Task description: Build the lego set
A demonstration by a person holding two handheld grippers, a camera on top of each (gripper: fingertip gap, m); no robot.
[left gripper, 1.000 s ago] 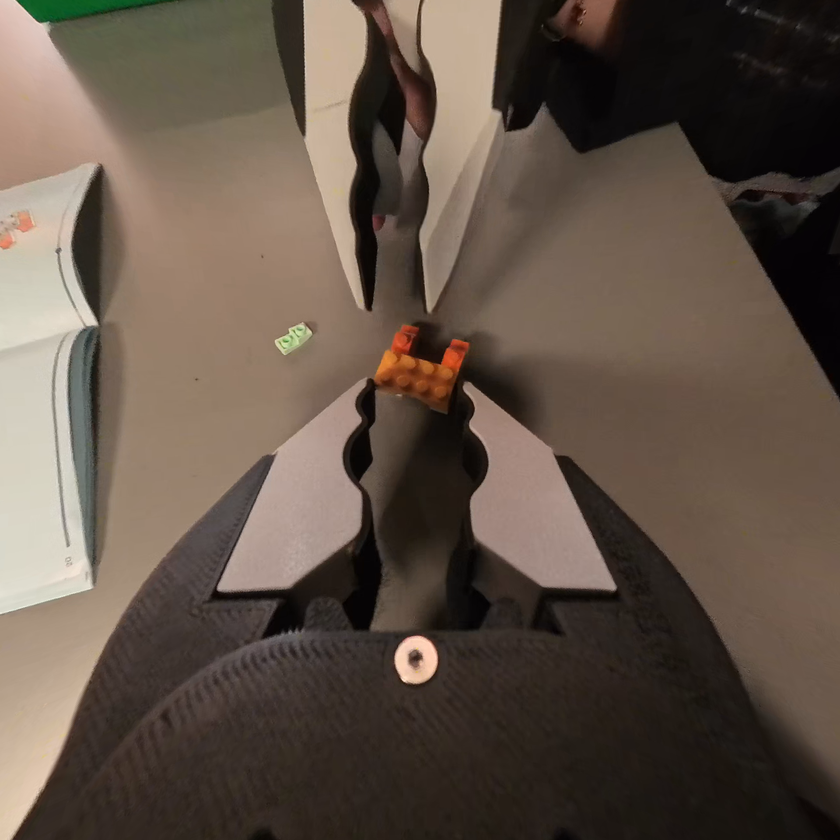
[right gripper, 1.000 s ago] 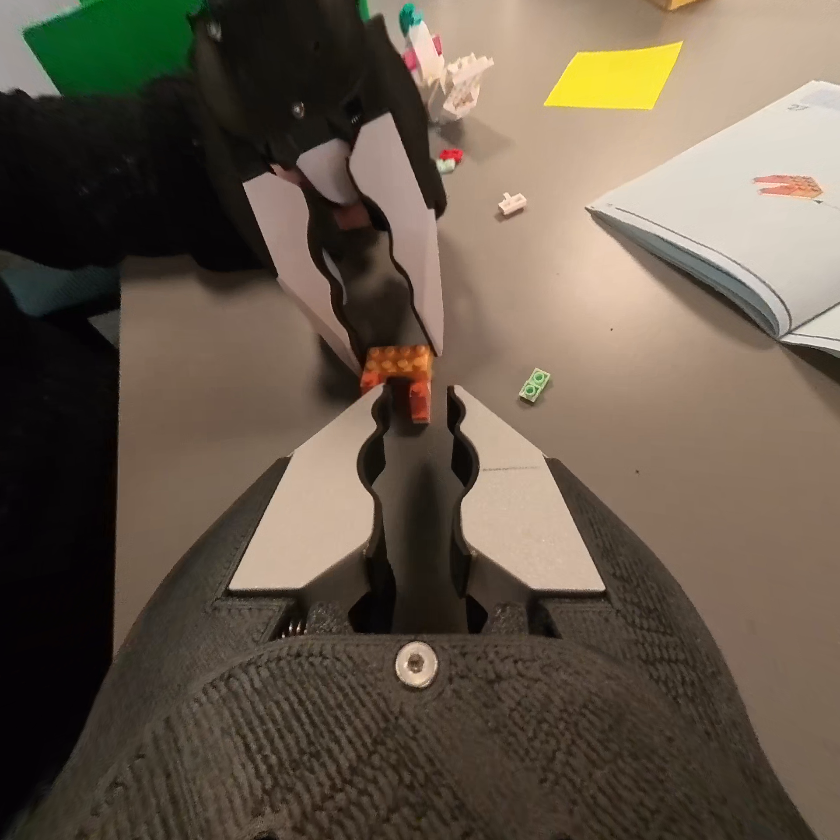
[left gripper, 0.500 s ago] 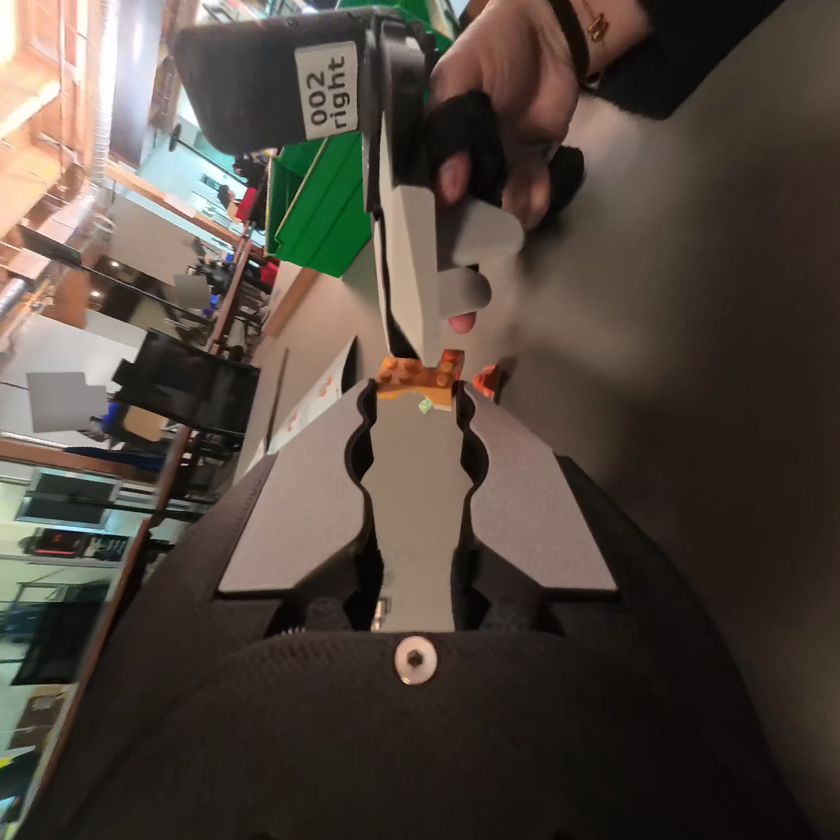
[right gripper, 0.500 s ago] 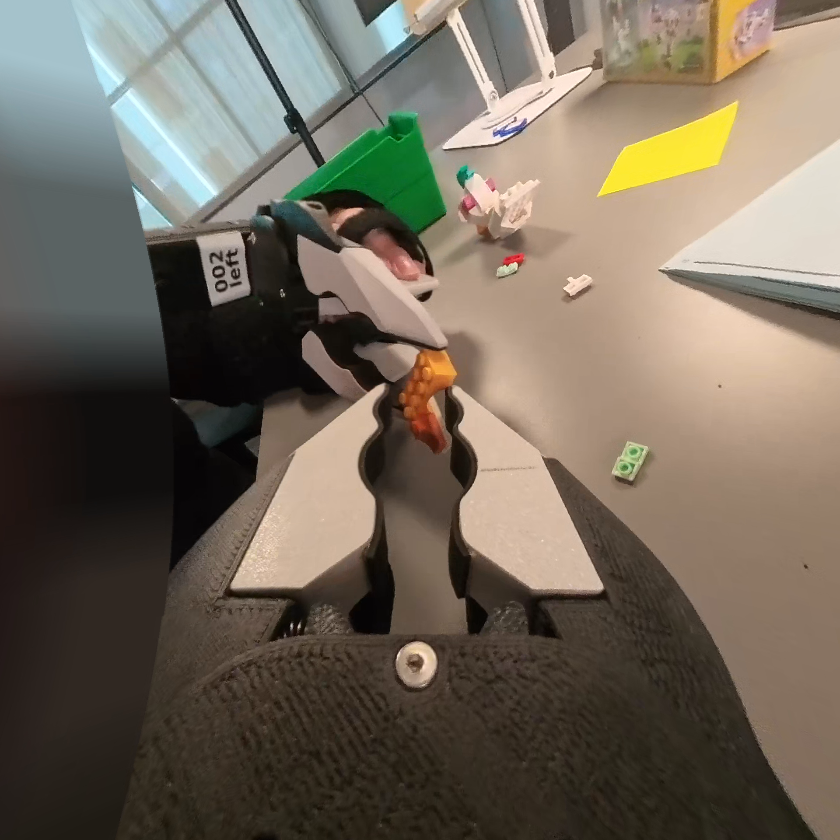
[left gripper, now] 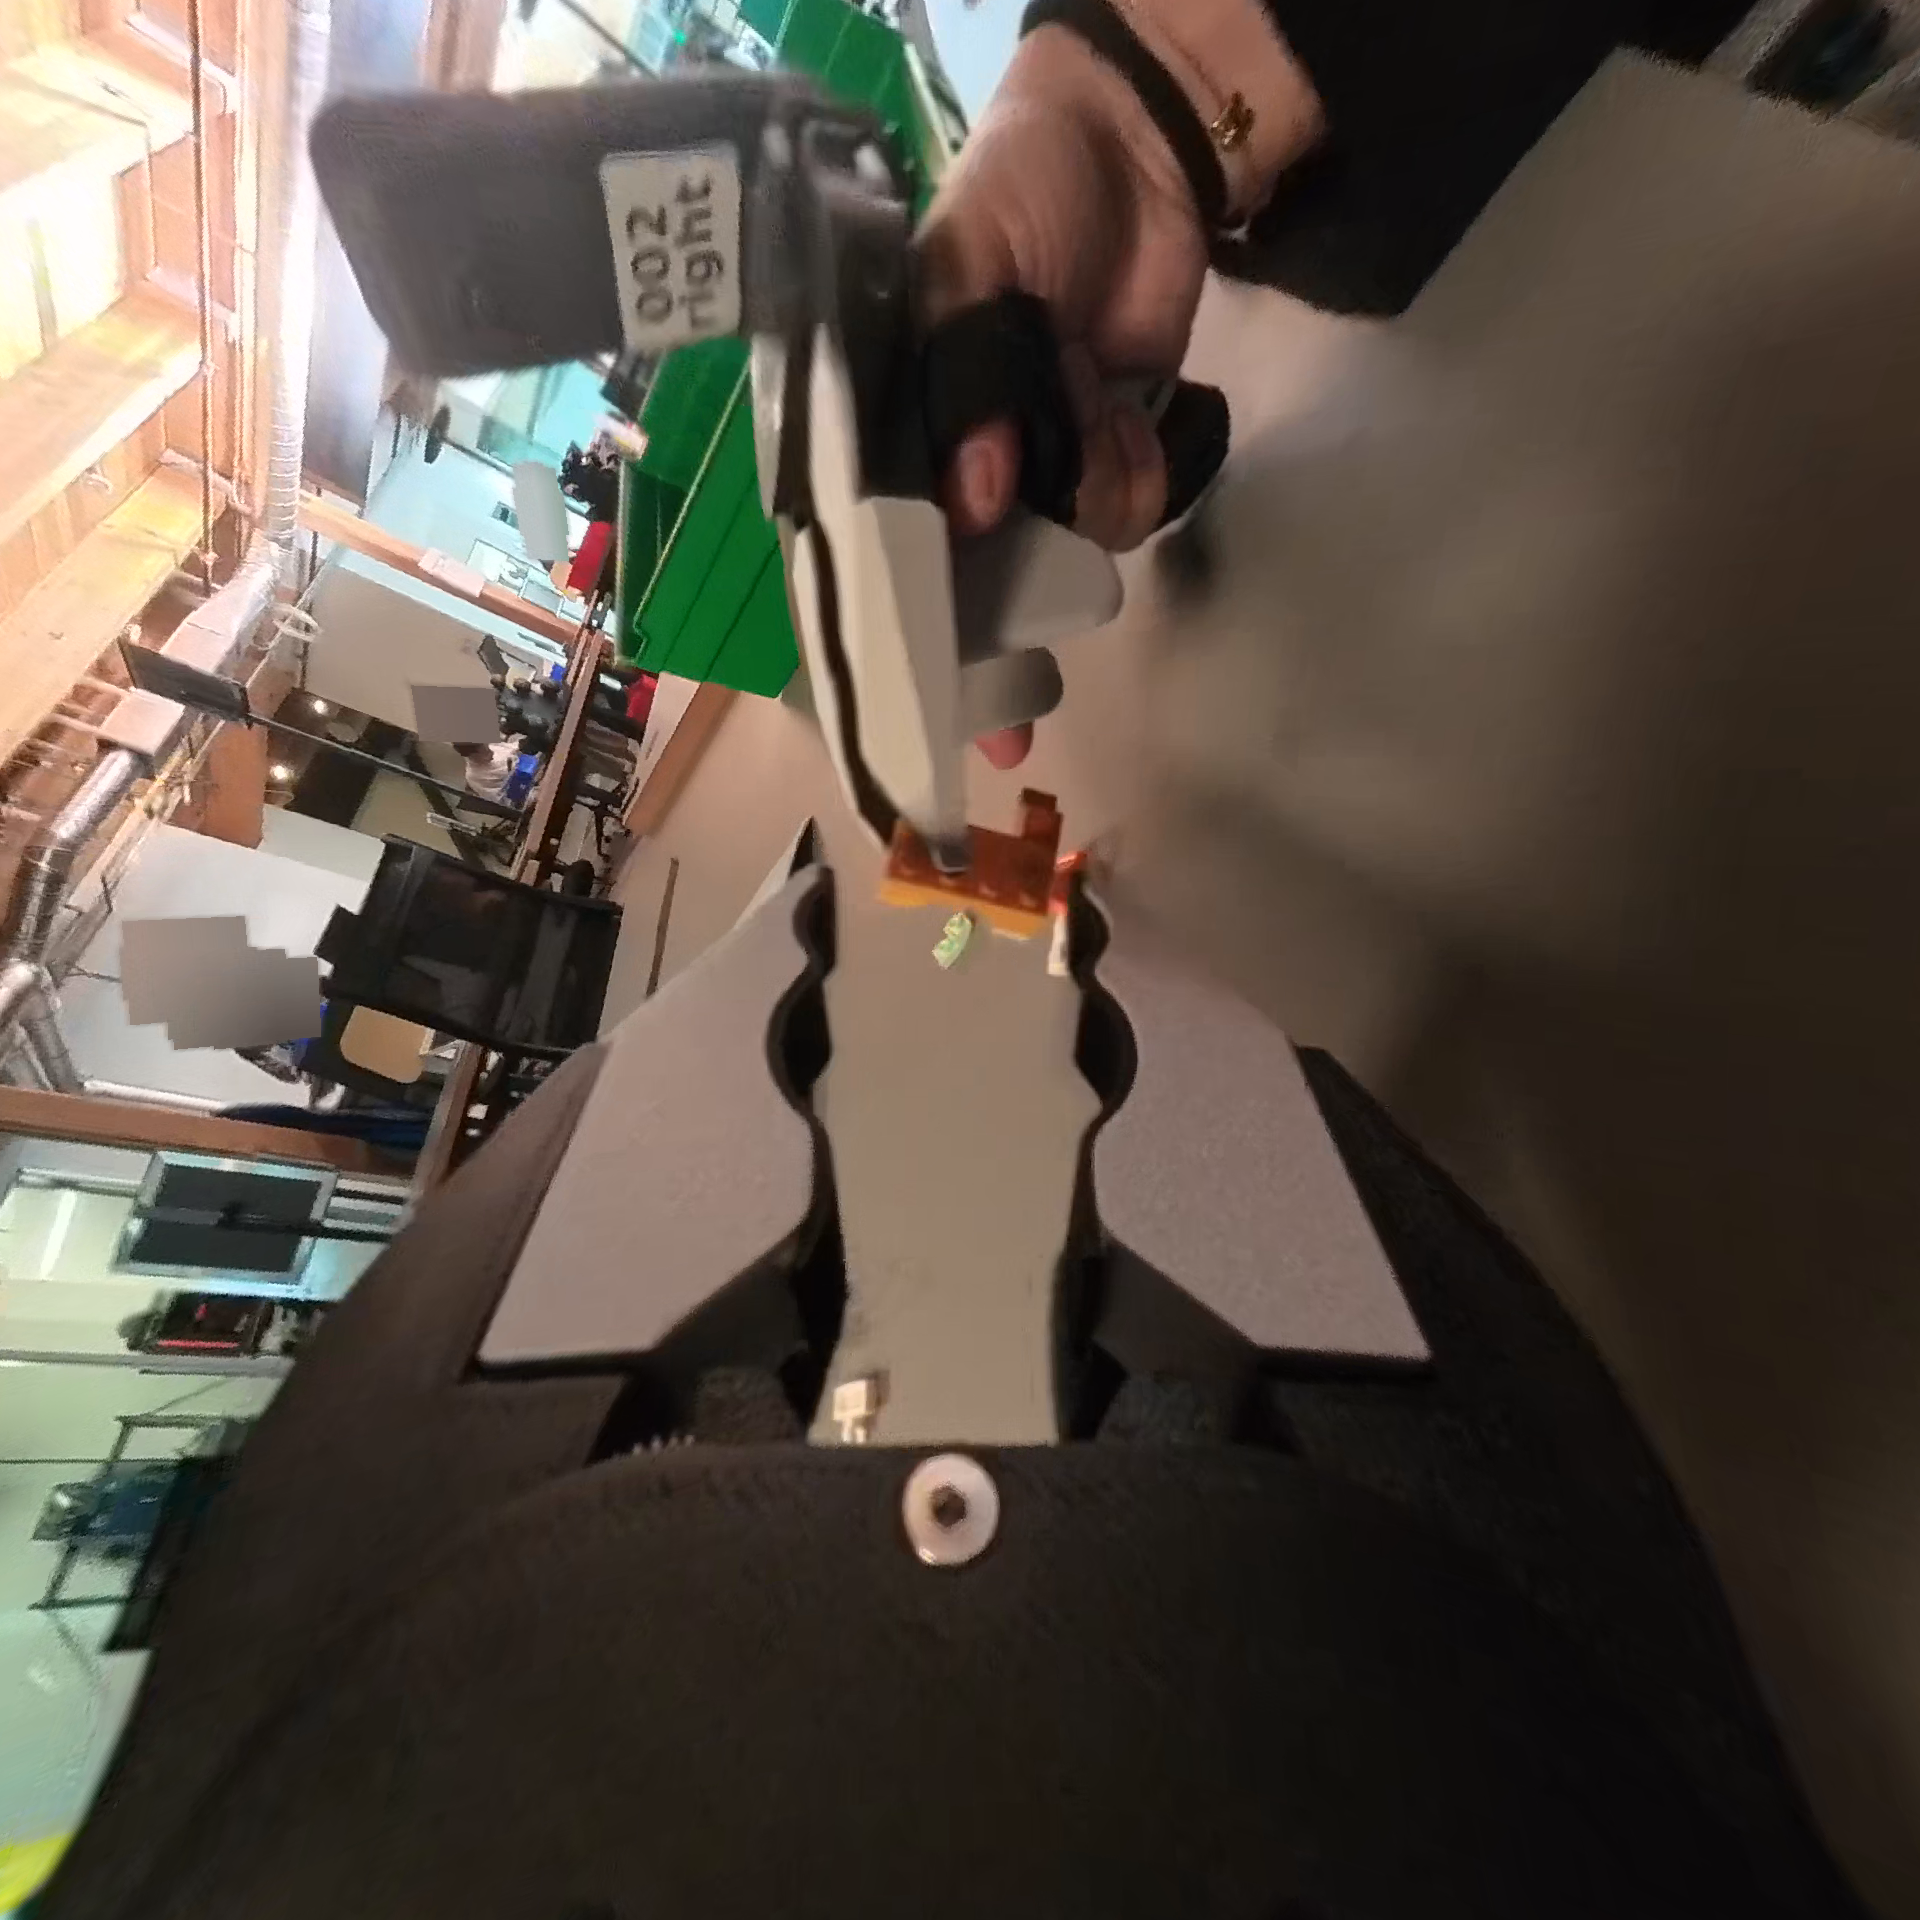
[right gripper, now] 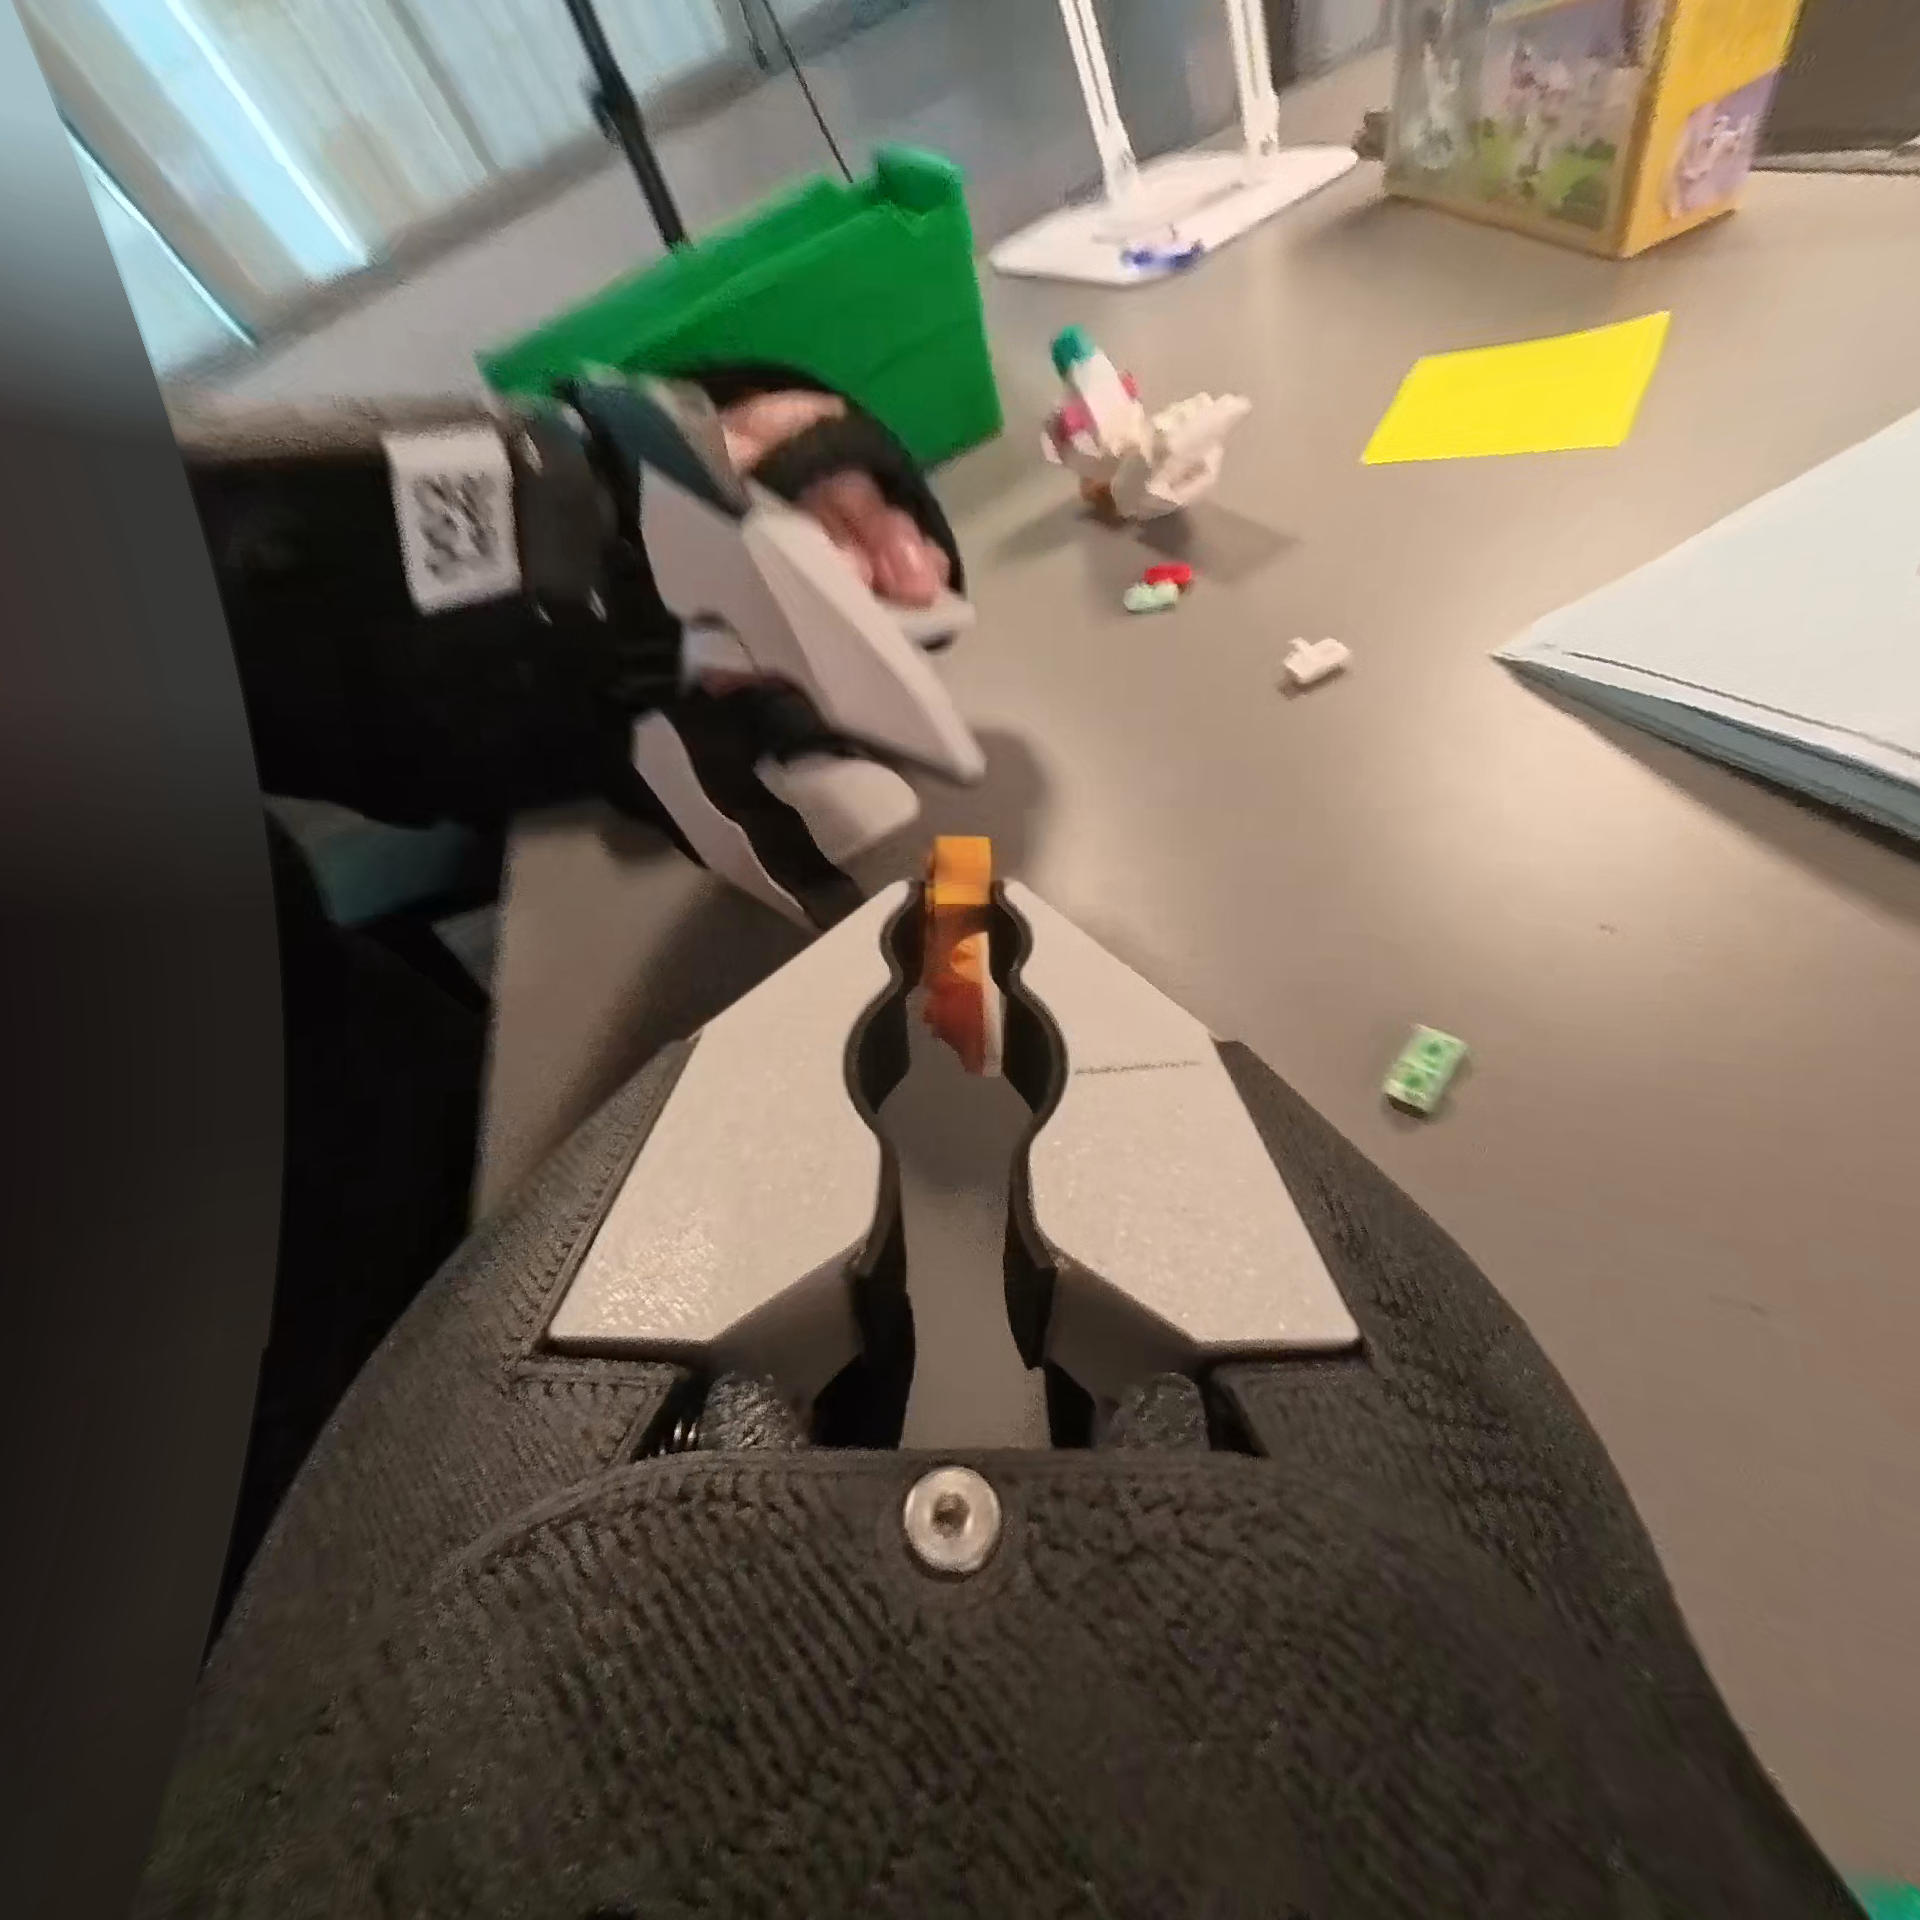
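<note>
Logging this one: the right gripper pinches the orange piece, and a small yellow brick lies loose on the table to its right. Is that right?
Not quite. The loose brick is green, not yellow, as the right wrist view shows. The right gripper does pinch the orange piece, and the brick lies on the table to its right.

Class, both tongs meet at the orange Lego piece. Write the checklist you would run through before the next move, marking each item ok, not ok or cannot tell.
1. Right tongs shut on the orange assembly: ok.
2. Left tongs gripping it too: cannot tell; the tips flank it, with a gap at one side.
3. Green plate lying free on the table: ok.
4. White piece unobstructed: ok.
5. Assembly's studs sharp enough to align: not ok, blurred.
</note>
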